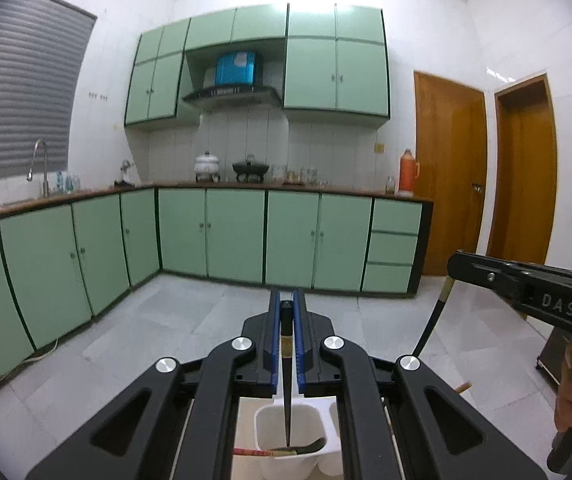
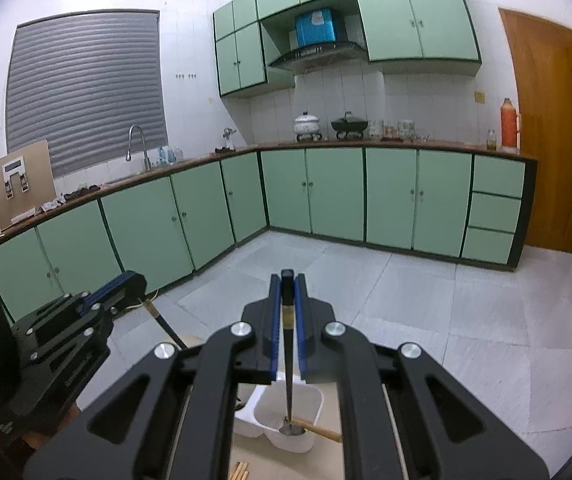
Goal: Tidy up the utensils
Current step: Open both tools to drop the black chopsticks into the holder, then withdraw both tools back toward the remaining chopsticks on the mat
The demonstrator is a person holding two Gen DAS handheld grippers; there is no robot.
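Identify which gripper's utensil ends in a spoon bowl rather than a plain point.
The right gripper holds it: its dark utensil ends in a small rounded bowl inside the white holder. The left gripper's chopstick tapers to a point.

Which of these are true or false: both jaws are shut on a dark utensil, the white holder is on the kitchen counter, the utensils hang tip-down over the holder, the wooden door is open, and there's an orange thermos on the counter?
1. Both the left gripper and the right gripper have their jaws shut on a dark utensil. True.
2. The white holder sits on the kitchen counter. False: it is directly below the grippers, far from the counter.
3. The left utensil and the right utensil hang tip-down over the holder. True.
4. The wooden door is open. False: it is closed.
5. An orange thermos stands on the counter. True.
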